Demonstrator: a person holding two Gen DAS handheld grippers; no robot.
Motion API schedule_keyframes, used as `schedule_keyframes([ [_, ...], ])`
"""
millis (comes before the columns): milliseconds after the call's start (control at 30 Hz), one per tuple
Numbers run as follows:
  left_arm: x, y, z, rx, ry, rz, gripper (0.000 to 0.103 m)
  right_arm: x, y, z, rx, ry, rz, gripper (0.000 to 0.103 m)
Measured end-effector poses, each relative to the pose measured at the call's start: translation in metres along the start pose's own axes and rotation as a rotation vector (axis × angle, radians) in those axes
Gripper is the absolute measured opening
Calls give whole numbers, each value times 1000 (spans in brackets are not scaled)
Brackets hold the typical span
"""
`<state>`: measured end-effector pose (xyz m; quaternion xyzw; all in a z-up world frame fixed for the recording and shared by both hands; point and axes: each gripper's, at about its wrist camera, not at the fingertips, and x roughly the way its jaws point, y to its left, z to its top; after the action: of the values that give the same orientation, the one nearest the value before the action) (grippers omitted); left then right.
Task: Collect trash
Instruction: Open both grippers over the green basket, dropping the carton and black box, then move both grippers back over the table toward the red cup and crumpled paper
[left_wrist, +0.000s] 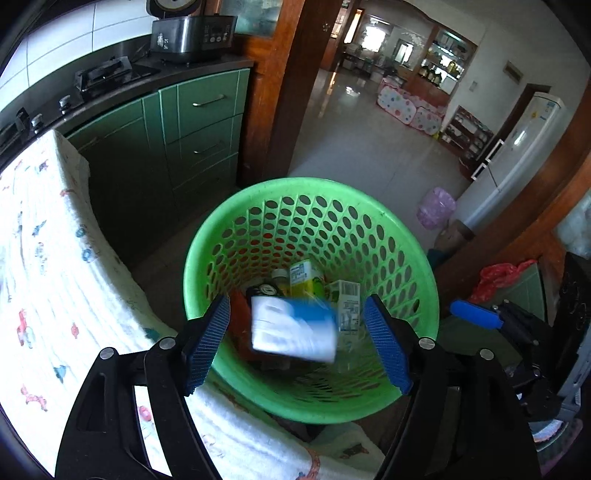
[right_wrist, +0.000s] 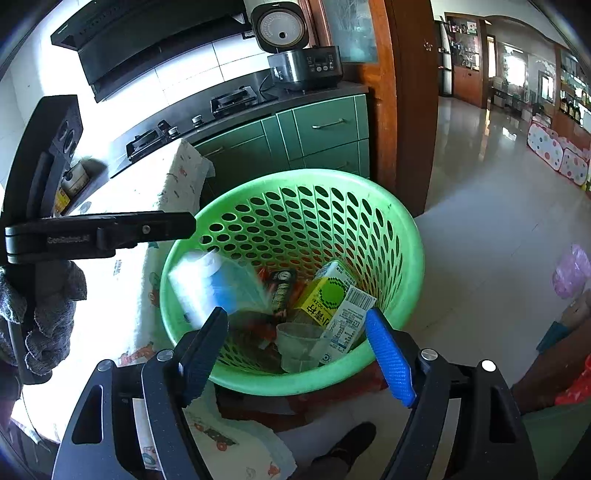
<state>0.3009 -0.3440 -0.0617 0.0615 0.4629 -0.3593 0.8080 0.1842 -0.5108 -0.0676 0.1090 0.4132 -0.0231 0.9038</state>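
A green perforated basket (left_wrist: 207, 236) (right_wrist: 413, 236) stands on the floor beside the cloth-covered table. A white and blue packet (left_wrist: 295, 328) (right_wrist: 210, 288) is blurred, in the air inside the basket's mouth, touching neither gripper. Inside lie a yellow-green carton (right_wrist: 325, 291), a white carton (left_wrist: 347, 306), a dark bottle (right_wrist: 282, 288) and a clear plastic cup (right_wrist: 299, 343). My left gripper (left_wrist: 299, 343) is open above the basket's near rim, with the packet between and beyond its fingers. My right gripper (right_wrist: 299, 354) is open and empty above the near rim.
A white patterned cloth (left_wrist: 55, 277) covers the table to the left of the basket. Green cabinets (left_wrist: 199, 122) with a stove and a rice cooker stand behind. A pink bag (left_wrist: 436, 206) and a white fridge (left_wrist: 517, 155) stand to the right. The left gripper's body (right_wrist: 99, 234) shows at left.
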Motion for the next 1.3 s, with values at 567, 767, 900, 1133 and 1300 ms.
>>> schedule_keyframes([
  [567,-101,58,-43,-65,-91,114,74,-26,63,9,-100,-49,30,81],
  [767,-134,89,-65,-106,-123,160,74,-28,94,14,-149,-53,47,84],
  [900,-152,111,-79,-148,-135,195,74,-25,117,18,-178,-50,67,85],
  [1133,-185,153,-106,-228,-162,260,76,-12,161,24,-238,-33,109,85],
  [1300,-207,187,-124,-289,-173,312,77,4,189,28,-269,-13,134,85],
])
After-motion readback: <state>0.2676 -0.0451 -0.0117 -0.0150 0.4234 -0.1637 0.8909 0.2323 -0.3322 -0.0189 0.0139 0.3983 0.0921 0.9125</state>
